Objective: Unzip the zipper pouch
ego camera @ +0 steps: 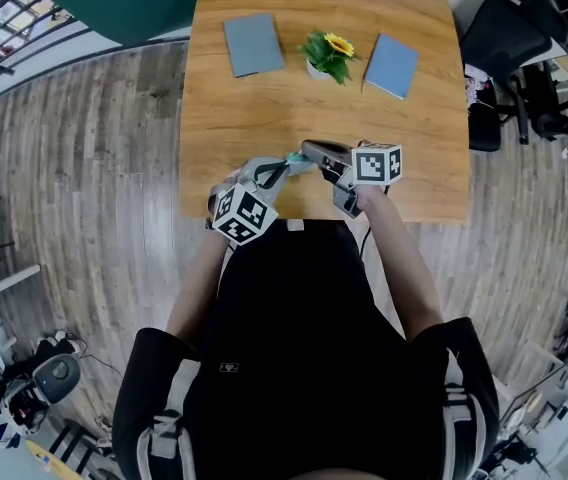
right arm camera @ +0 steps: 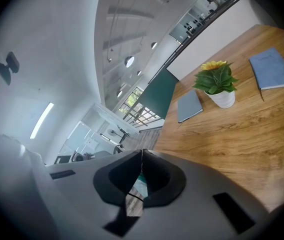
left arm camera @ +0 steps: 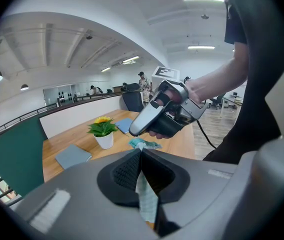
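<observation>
Head view is showing me both grippers meeting just above the near edge of the wooden table [ego camera: 264,108], with the teal zipper pouch [ego camera: 299,161] stretching between them, lifted off the wood. I am holding the left gripper [ego camera: 278,172] fully closed. In the left gripper view its jaws are pinching a pale teal fold of the zipper pouch [left arm camera: 146,199], which is running down through the gap and bunching just past the tips. The right gripper [left arm camera: 134,130] is coming in from the other side there, its nose touching that bunched end. I am keeping the right gripper [ego camera: 311,149] clamped too. In the right gripper view the jaws are pressing together on a sliver of teal material [right arm camera: 141,183], though I cannot tell whether that is the zipper pull or the fabric. Farther back on the table, a potted sunflower [ego camera: 326,55] is sitting between a blue notebook [ego camera: 253,44] and a second blue notebook [ego camera: 392,65], all well apart from the pouch.
</observation>
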`<move>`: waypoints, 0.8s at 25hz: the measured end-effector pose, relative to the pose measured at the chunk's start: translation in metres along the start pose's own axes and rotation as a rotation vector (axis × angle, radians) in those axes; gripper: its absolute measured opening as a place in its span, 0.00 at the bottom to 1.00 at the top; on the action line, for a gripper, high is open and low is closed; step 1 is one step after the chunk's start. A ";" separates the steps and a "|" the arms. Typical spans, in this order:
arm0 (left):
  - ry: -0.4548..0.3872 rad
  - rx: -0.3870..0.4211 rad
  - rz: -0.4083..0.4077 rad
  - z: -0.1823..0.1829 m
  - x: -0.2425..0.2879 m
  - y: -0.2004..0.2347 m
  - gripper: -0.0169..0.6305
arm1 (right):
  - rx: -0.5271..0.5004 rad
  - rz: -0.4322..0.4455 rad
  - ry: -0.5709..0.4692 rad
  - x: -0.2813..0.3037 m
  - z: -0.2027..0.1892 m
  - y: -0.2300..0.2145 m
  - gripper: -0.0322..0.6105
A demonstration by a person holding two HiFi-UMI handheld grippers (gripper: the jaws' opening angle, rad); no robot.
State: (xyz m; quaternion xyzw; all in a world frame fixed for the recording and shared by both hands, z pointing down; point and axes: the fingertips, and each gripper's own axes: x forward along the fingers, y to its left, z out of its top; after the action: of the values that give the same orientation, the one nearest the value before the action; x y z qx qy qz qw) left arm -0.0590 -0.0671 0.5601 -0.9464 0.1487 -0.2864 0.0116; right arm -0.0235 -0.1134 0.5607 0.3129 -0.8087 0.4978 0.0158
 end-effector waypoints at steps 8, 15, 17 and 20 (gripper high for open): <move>-0.004 0.005 0.004 0.002 -0.005 0.000 0.03 | -0.016 -0.016 -0.001 -0.007 0.000 0.002 0.06; 0.001 0.021 0.005 0.002 -0.005 -0.002 0.03 | -0.053 -0.064 0.016 -0.004 -0.001 -0.002 0.06; 0.001 0.020 0.006 0.003 -0.005 -0.002 0.03 | -0.062 -0.071 0.021 -0.005 0.000 -0.003 0.06; 0.000 0.020 0.006 0.004 -0.005 -0.003 0.03 | -0.075 -0.074 0.022 -0.006 0.000 -0.002 0.06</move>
State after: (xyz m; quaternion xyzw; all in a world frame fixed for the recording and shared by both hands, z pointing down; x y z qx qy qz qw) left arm -0.0600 -0.0635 0.5545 -0.9459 0.1485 -0.2878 0.0218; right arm -0.0179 -0.1115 0.5603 0.3361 -0.8145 0.4697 0.0550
